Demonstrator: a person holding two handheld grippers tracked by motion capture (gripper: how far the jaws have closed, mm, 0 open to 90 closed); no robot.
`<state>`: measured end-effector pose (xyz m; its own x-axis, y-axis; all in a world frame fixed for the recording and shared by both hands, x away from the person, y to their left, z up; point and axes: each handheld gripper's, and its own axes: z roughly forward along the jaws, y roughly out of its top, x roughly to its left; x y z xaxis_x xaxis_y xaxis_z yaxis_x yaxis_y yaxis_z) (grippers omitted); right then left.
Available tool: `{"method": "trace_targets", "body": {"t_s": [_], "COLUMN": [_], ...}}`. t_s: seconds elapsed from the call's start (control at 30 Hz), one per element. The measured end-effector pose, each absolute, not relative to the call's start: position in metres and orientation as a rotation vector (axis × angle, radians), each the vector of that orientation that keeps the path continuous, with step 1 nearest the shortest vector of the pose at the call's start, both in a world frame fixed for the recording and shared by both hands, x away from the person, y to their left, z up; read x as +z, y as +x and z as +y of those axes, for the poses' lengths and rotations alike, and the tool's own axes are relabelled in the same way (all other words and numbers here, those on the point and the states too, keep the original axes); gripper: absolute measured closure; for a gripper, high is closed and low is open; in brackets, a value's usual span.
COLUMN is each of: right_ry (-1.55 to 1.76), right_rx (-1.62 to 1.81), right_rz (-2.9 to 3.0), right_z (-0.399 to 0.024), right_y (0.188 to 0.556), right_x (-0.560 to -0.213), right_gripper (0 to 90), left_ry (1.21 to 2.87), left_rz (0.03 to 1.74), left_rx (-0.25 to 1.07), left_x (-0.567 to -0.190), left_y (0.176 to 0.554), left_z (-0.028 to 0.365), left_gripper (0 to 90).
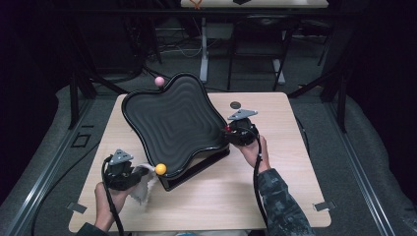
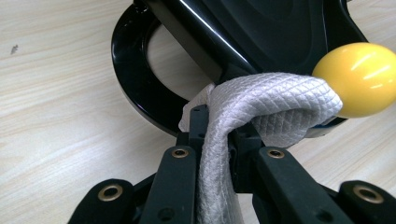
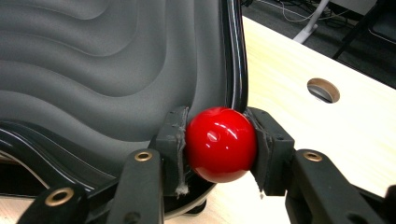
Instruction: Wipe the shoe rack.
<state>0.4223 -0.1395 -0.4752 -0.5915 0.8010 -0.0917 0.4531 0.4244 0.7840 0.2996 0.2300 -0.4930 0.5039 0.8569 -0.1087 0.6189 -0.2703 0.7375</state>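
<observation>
A black wavy-edged tray [image 1: 172,123] stands tilted on a black base on the wooden table, with coloured balls at its corners. My right gripper [image 1: 231,132] is at the tray's right corner, shut on the red ball [image 3: 220,143], with a pad on each side of it. My left gripper [image 1: 137,174] is at the tray's near-left corner, shut on a white quilted cloth [image 2: 261,107]. The cloth drapes over the tray's edge and touches the yellow ball [image 2: 359,79]. A pink ball [image 1: 159,81] sits on the far corner.
The tray's black ring-shaped base [image 2: 128,79] rests on the table under its near side. A round cable hole [image 3: 323,89] lies in the tabletop beyond the right gripper. Bare wood spans the near table [image 1: 221,201]. Desk legs and cables stand on the floor behind.
</observation>
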Motion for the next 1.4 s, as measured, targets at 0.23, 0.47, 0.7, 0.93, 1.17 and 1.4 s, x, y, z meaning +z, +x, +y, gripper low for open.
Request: {"method": "trace_targets", "body": {"t_s": [0.23, 0.47, 0.7, 0.93, 1.17, 1.4], "right_ry": [1.061, 1.062, 1.061, 1.062, 1.062, 1.058], "right_rx": [1.016, 1.018, 1.017, 1.017, 1.016, 1.023], "right_rz": [2.225, 2.226, 2.225, 2.224, 2.222, 2.219], "right_z": [-0.139, -0.14, -0.14, -0.14, -0.139, -0.139], "right_y": [0.422, 0.422, 0.423, 0.423, 0.423, 0.422], "right_x": [-0.475, -0.475, -0.475, -0.476, -0.476, -0.477], "right_gripper": [60.2, 60.2, 60.2, 60.2, 60.2, 60.2], "left_ry": [1.988, 1.968, 1.966, 1.962, 1.946, 1.912], "left_rz": [1.212, 1.211, 1.207, 1.211, 1.222, 1.241], "left_rx": [0.394, 0.404, 0.397, 0.419, 0.42, 0.429], "left_x": [-0.492, -0.487, -0.482, -0.478, -0.474, -0.467], "left_y": [0.3, 0.304, 0.313, 0.325, 0.338, 0.351], "left_z": [0.231, 0.237, 0.243, 0.246, 0.251, 0.259], "left_gripper": [81.9, 82.0, 81.6, 81.5, 81.0, 80.4]}}
